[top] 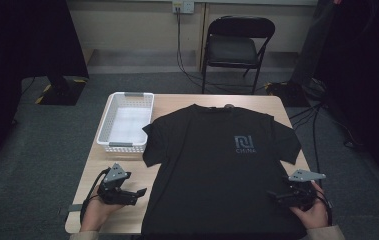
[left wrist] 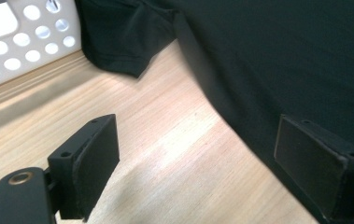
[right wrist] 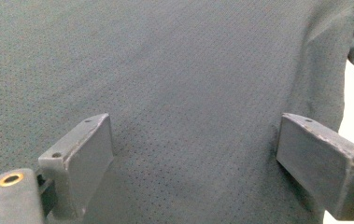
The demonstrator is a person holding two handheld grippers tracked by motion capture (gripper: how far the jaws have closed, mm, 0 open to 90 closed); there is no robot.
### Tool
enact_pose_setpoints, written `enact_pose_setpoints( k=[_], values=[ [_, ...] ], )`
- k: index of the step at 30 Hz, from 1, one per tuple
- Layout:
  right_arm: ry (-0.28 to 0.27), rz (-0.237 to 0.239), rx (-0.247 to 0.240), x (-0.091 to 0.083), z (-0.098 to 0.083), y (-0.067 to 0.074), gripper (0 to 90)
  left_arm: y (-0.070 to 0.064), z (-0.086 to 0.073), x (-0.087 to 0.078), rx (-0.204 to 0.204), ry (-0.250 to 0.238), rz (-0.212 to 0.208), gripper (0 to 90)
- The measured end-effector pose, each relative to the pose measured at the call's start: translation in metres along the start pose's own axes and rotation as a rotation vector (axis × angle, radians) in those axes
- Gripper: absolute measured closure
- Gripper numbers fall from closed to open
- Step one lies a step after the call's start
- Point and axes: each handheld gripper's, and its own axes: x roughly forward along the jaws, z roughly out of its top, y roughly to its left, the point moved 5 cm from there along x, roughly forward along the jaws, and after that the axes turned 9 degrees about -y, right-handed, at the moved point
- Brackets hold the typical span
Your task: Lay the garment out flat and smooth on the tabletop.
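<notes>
**Both grippers open at the T-shirt's lower edges, no grasp yet**

High view: black T-shirt [top: 222,170] lies flat, front up, on the wooden table [top: 177,102], collar away from the person, hem hanging over the near edge. White basket [top: 126,121] sits at the table's far left, touching or just beside the shirt's left sleeve. Left gripper [top: 139,192] rests on bare wood just beside the shirt's left side edge, jaws pointing toward it. Right gripper [top: 272,196] is over the shirt's lower right part. A folding chair [top: 235,47] stands beyond the table.

Left gripper view: jaws stand wide apart, nothing between them but wood. One jaw is over bare table, the other at the shirt's side edge [left wrist: 240,65]. Sleeve tip and the basket wall [left wrist: 20,42] show ahead; contact between them is hard to tell.

Right gripper view: jaws wide, empty, hovering over flat fabric [right wrist: 179,93]; the shirt's side edge and pale table show at the far right.

Judgement: step in hand looks like taking the lower side edges to start a fold. Do it well: slide a jaw under the edge, pinch one clean layer pair, match heights on both sides, lift evenly to avoid skew.

View differences: only the high view gives whole layout and the logo; gripper views confirm jaw gap and fabric weave, which the high view blurs.
</notes>
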Motion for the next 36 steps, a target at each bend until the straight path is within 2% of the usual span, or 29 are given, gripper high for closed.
enact_pose_setpoints(
  k=[27,36],
  values=[
    [0.000,0.000,0.000,0.000,0.000,0.000,10.3,0.022,-0.016,-0.016,-0.045,0.000,0.039,13.7],
    [0.000,0.000,0.000,0.000,0.000,0.000,10.3,0.028,-0.022,-0.019,-0.043,0.008,0.050,13.9]
  ],
)
